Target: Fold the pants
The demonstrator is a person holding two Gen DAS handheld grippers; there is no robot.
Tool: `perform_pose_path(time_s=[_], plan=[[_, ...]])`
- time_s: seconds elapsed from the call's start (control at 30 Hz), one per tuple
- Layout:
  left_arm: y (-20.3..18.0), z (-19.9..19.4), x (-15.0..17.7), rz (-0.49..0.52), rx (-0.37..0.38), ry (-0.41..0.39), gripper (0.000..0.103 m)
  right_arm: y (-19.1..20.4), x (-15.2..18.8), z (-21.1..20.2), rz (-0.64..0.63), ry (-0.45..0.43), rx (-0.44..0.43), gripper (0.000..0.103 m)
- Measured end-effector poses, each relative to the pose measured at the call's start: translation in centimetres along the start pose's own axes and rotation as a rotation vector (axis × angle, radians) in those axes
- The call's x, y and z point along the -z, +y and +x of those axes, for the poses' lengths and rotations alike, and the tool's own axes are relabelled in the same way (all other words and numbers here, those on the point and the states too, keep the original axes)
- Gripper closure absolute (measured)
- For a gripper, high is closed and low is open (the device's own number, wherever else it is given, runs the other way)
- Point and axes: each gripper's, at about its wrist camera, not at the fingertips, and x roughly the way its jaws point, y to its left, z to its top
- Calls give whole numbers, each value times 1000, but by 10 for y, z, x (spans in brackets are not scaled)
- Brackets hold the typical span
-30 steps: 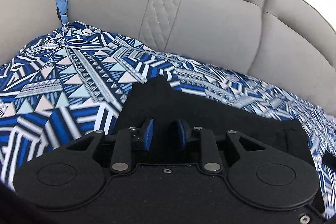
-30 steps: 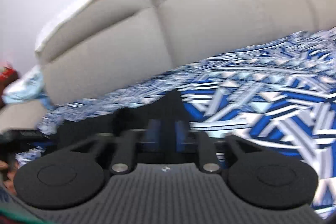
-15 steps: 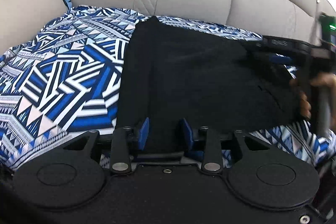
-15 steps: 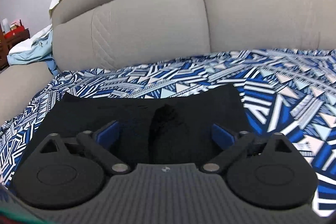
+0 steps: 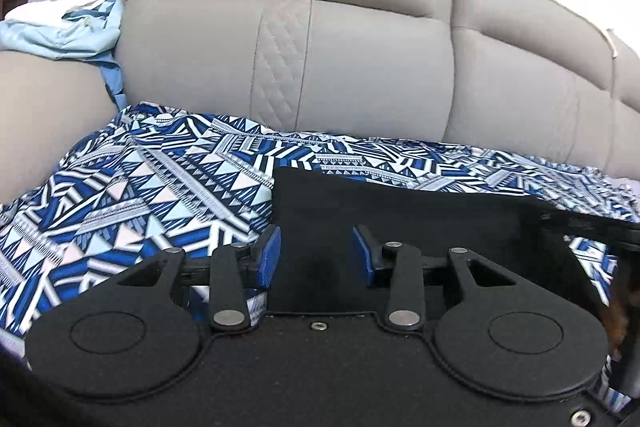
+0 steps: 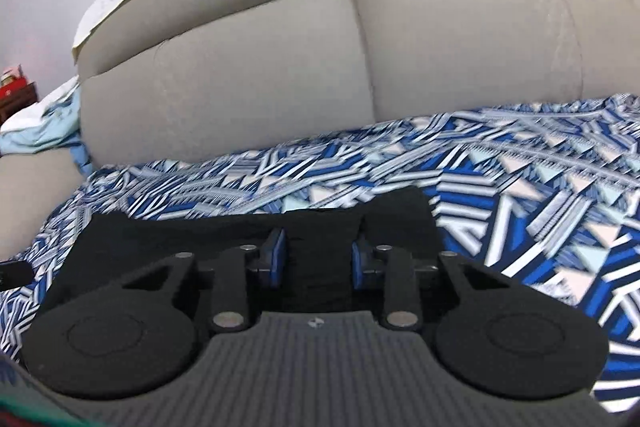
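Black pants (image 5: 400,219) lie folded flat on a blue and white patterned sheet (image 5: 140,195) on the sofa seat. My left gripper (image 5: 315,257) hovers over the pants' near left corner. Its jaws are opening, and the blue pads press on nothing. The right gripper's black body (image 5: 580,227) and a hand (image 5: 624,307) show at the right edge. In the right wrist view, my right gripper (image 6: 318,259) sits over the near edge of the pants (image 6: 180,231). Its jaws are closing, with black fabric in the gap and the pads apart from it.
A grey sofa backrest (image 5: 360,47) rises behind the sheet. Light blue and white clothes (image 5: 60,31) are piled on the left armrest (image 5: 40,115). The sheet (image 6: 520,187) stretches on to the right of the pants. A dark wooden cabinet (image 6: 16,99) stands far left.
The left pads have spread apart and the left gripper has drawn back from the pants. The right jaws swung wide half a second ago and have narrowed again over the pants' edge.
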Motion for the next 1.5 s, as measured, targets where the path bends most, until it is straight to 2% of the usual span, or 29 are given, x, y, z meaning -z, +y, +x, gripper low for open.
perform_pose_path(time_s=[0.17,0.27,0.33,0.4,0.6,0.8,0.93,1.07,1.23,1.4,1.5], plan=[[-15,39,-4,44,-27,17,66,-14,-9,-3,13,-27,53,67],[-15,62,-2,49,-62,46,66,-21,-8,6,18,13,77,62],[-12,73,-1,36,-76,60,65,-22,-5,9,23,18,84,53],[-10,79,1,26,-80,70,65,-23,-4,10,16,19,96,40],[-8,85,5,31,-80,75,62,-29,0,10,22,23,103,34],[-6,86,6,21,-78,81,57,-34,3,13,33,33,129,21],[-6,88,6,19,-80,87,48,-40,7,16,32,24,135,12],[-7,90,7,22,-89,84,41,-44,14,19,19,-8,123,11],[-11,69,11,23,-71,82,42,-45,14,18,21,-15,117,10],[-27,27,41,95,-59,93,42,-44,12,15,22,-3,127,2],[-28,-2,62,88,-38,109,42,-46,11,2,63,-6,114,1]])
